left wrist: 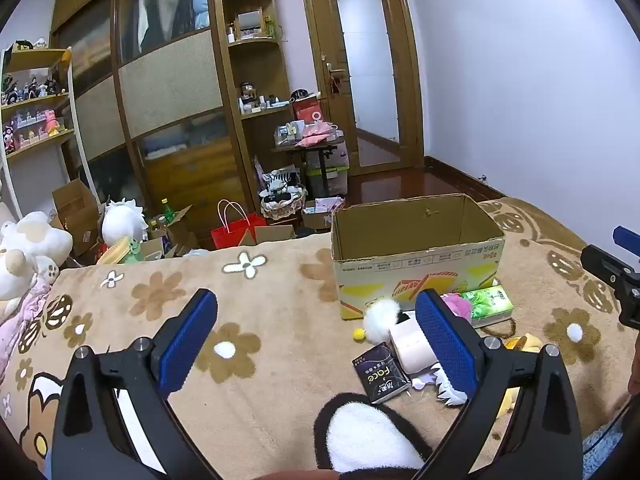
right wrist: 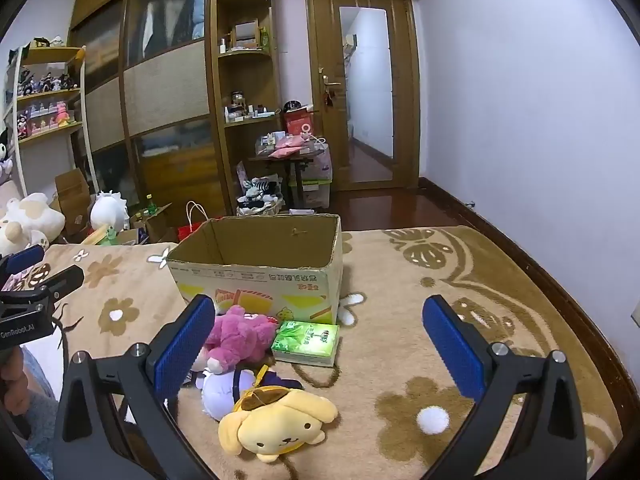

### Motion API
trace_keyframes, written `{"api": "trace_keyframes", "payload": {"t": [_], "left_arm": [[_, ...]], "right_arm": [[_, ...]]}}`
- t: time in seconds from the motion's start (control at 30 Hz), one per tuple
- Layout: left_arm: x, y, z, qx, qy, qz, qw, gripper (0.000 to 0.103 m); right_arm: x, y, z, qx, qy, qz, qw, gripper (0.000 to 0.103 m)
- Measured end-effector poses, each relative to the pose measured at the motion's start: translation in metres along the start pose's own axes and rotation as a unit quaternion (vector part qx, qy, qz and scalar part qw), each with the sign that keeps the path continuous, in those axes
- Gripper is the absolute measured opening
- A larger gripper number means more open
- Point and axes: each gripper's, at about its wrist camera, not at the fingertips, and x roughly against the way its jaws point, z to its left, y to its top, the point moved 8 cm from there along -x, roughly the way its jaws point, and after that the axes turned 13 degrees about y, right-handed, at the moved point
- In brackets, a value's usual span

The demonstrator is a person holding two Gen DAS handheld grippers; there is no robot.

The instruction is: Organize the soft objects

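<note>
Soft toys lie in a loose cluster on the flower-print blanket (right wrist: 400, 280), just in front of the open cardboard box (right wrist: 256, 276). Right wrist view: pink plush (right wrist: 236, 336) nearest the box wall, touching or almost touching it; green tissue pack (right wrist: 306, 340) just beside it on the right. Nearer the camera, a white-and-purple plush (right wrist: 222, 394) lies against the yellow dog plush (right wrist: 276, 424), which is face-up (its brown cap overlaps the purple one). Box interior, as far as visible, shows only bare cardboard.

Left wrist view: white fluffy toy (left wrist: 382, 318) sits at the box's front corner, a white tissue roll (left wrist: 412, 346) beside it, then a black tissue packet (left wrist: 380, 372) printed "Face". A black-and-white plush (left wrist: 368, 440) lies at the bottom edge, between the finger bases.

Left gripper (left wrist: 316, 336): blue pads spread wide, nothing between them, held above the blanket. Right gripper (right wrist: 320, 344): likewise wide apart and empty, aimed over the toy cluster toward the box.

Background: wooden wardrobe (right wrist: 160, 92), closed door (right wrist: 364, 92).
</note>
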Motion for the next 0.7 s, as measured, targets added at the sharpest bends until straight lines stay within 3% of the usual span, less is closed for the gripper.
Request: {"api": "trace_keyframes", "payload": {"t": [0.7], "left_arm": [[-0.0002,-0.0005,-0.0002,-0.001,-0.002,0.003,1.0000,0.099]], "right_arm": [[-0.0006,0.0000,0.0004,-0.002,0.001,0.002,1.000,0.103]]}}
